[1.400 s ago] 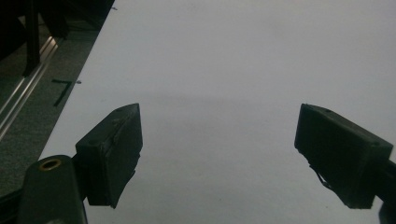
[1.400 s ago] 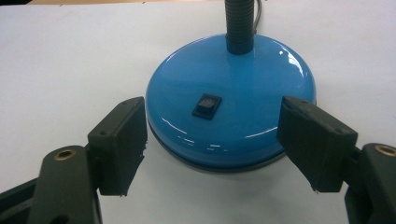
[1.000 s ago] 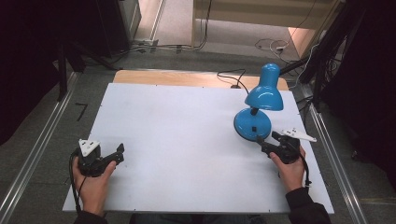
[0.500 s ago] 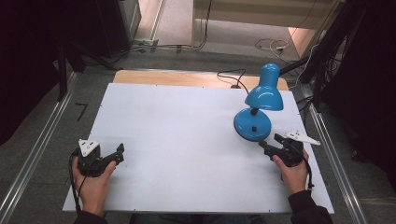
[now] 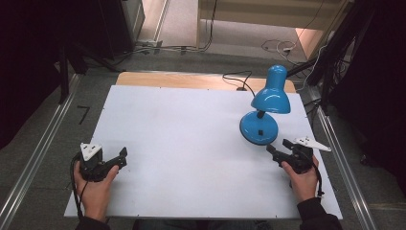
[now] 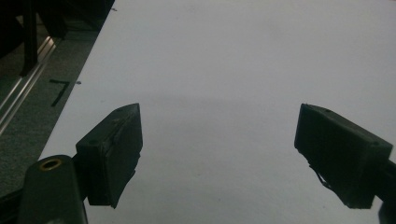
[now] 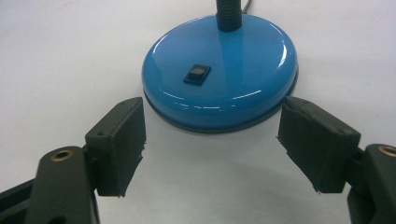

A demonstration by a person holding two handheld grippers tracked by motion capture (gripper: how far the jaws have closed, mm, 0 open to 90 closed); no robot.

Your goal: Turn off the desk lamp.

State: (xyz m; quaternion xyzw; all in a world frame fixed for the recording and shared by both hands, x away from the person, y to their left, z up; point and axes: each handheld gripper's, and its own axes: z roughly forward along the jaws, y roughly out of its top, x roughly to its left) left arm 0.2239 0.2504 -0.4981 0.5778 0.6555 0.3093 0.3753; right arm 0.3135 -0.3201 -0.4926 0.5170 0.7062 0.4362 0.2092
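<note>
Your right gripper's (image 7: 212, 154) fingers (image 7: 116, 144) are spread wide and empty, now slightly farther back from the glossy blue round-based desk lamp (image 7: 219, 70) (far right of the white table (image 5: 182, 139)), the left gripper (image 6: 219, 158) equally unclenched, so no grasp yet.

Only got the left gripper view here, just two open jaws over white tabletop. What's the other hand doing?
Observer: The right gripper is open, jaws spread just short of the blue lamp's base, not touching it.
Operator: Anything on that base?
Observer: A small black rocker switch sits on top, facing the gripper.
Operator: Where's the lamp on the table?
Observer: Far right of the white table; its shade tilts over the base, cord trailing off the back edge.
</note>
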